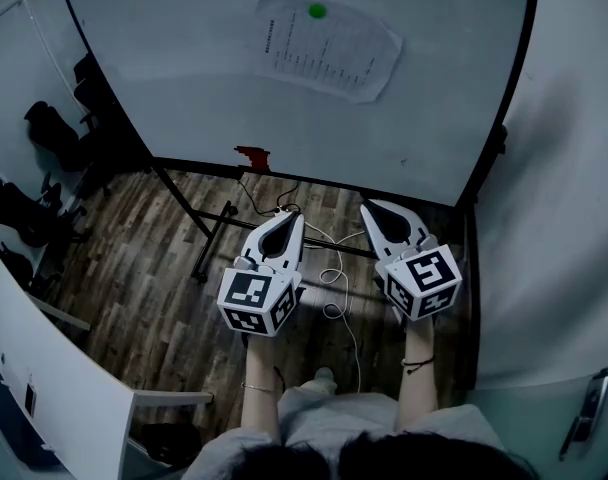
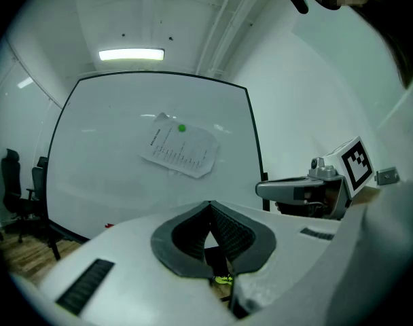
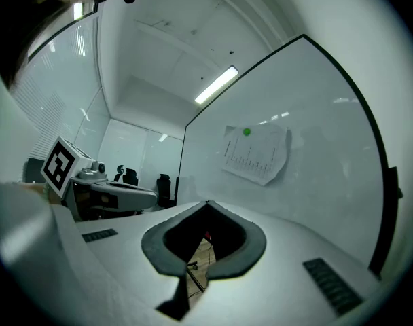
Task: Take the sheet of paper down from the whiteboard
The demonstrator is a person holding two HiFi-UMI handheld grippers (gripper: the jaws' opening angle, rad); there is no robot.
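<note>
1 whiteboard (image 1: 184,68) stands on a dark frame over a wood-plank floor (image 1: 134,268). It carries 1 sheet of paper (image 1: 329,48), pinned by 1 round green magnet (image 1: 317,11). There are 2 grippers. The left gripper (image 1: 296,214) and the right gripper (image 1: 370,208) are held side by side in front of the board's bottom edge, each with 1 marker cube at its back. Both are well apart from the sheet.

The left gripper's jaws are pressed together with nothing between them, and so are the right gripper's.

1 small red thing (image 1: 252,156) sits at the board's bottom edge, left of its middle. A white cable (image 1: 334,268) loops across the floor below the grippers. Several dark office chairs (image 1: 54,133) stand beyond the board's left edge, too dim to count exactly.

The sheet hangs about mid-height on the board, a little toward its right edge. It is white and tilted, so its sides run askew to the board's edges. Its surface is wavy and creased, and 1 lower corner curls. A column of short printed lines runs down its left part, too small to read. The magnet sits near the sheet's top edge, close to its upper left corner.
</note>
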